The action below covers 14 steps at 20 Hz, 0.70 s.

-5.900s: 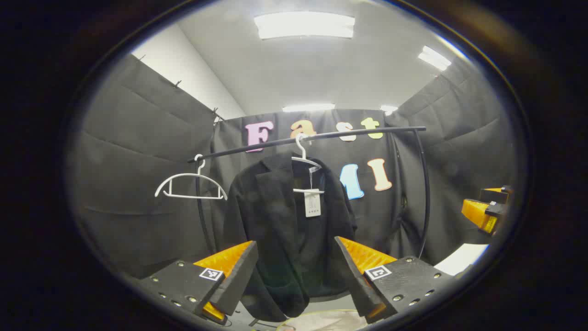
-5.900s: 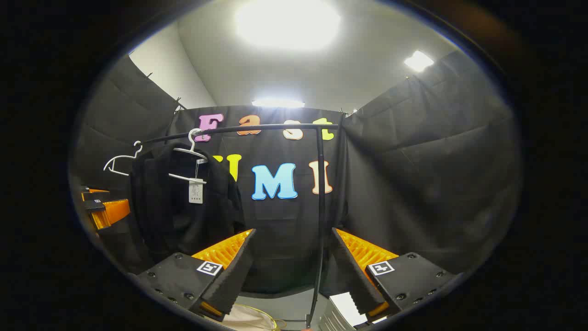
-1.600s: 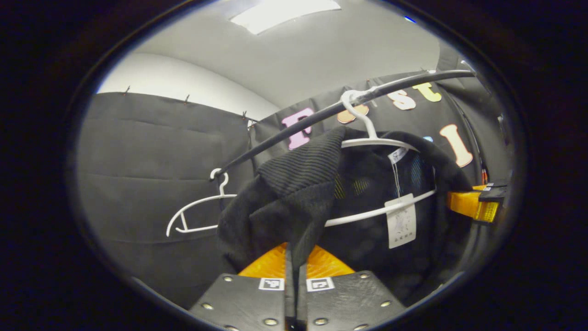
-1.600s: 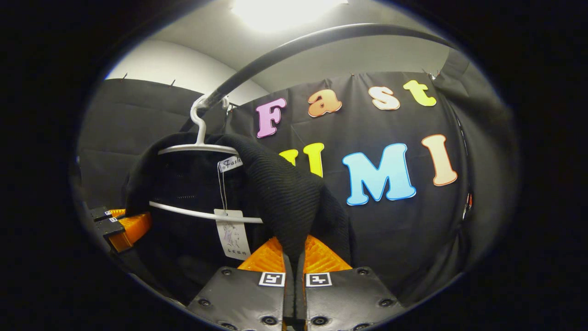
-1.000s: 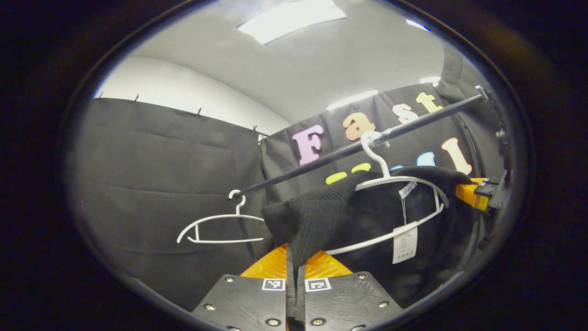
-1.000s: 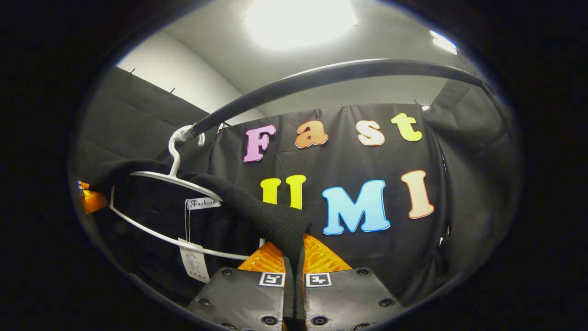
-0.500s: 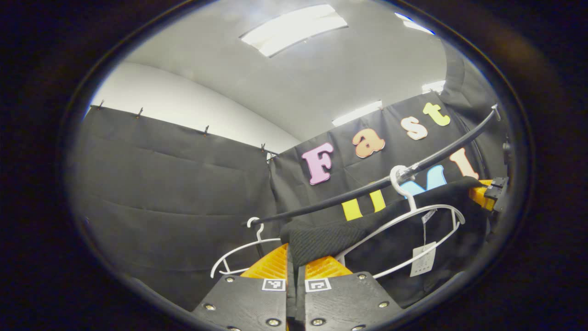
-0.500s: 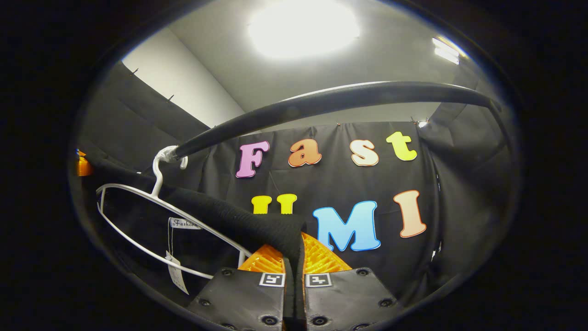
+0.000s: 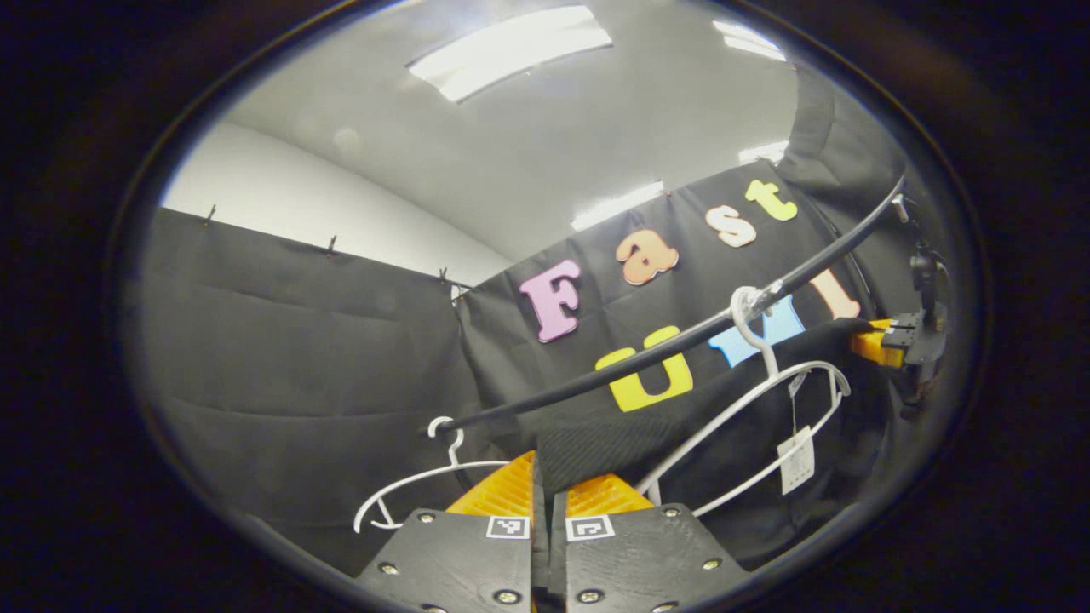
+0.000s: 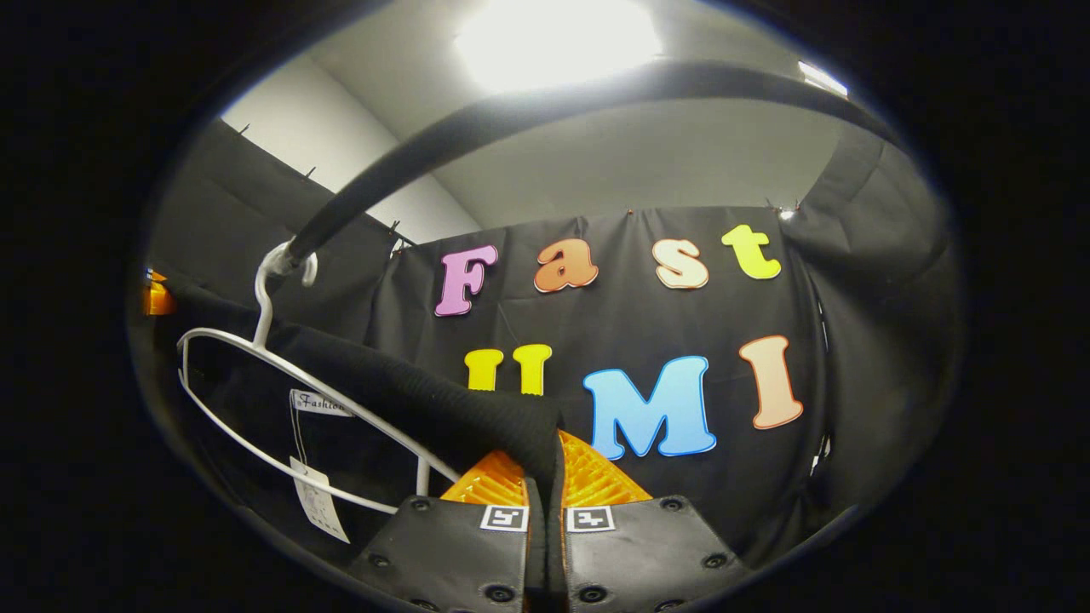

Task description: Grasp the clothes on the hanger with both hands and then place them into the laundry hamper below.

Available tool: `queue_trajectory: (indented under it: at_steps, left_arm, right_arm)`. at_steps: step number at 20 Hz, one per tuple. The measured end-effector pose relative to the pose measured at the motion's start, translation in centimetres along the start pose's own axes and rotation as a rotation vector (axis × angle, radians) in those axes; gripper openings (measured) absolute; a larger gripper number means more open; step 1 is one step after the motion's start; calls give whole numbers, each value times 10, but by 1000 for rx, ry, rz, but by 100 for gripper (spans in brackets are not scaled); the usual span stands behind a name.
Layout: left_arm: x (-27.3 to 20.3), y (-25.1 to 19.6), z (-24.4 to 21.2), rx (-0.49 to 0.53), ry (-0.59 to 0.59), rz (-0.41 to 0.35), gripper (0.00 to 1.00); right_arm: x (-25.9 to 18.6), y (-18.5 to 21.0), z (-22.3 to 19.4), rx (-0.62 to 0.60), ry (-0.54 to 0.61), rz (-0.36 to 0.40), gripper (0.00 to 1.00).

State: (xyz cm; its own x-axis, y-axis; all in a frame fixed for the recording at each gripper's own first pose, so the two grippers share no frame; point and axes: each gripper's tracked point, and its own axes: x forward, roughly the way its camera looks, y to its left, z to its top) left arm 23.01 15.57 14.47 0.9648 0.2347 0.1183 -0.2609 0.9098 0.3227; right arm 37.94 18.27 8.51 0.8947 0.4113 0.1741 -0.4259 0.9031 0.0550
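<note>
Black ribbed knit cloth, one garment (image 9: 613,438), is stretched between two grippers. There are two white plastic hangers on one black metal rail (image 9: 664,345): a bare hanger (image 9: 426,485) at the lower left of the left gripper view, and the second hanger (image 9: 749,409) at the right, with the garment partly on it and one white paper tag (image 9: 796,460) below.

In the left gripper view the left gripper (image 9: 545,489) points up at the bottom centre, its orange fingers closed tight on a fold of the garment. The right gripper (image 9: 877,345) shows at the right edge, touching the cloth's far end.

In the right gripper view, the right gripper (image 10: 545,472) at the bottom centre also pinches the garment (image 10: 443,409), fingers pressed together. The hanger (image 10: 281,392) hangs tilted at the left from the rail (image 10: 511,119).
</note>
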Motion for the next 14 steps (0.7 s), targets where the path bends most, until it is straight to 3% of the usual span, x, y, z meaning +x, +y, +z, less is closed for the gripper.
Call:
queue_trajectory:
  at_steps: [9, 14]
  left_arm:
    - [50, -4, -54, -40, 78, -171, 3]
    - [54, -10, -74, -76, 98, -207, 2]
  right_arm:
    - [25, 4, -52, 126, 154, 64, 2]
    - [19, 1, -55, 113, 163, 80, 0]
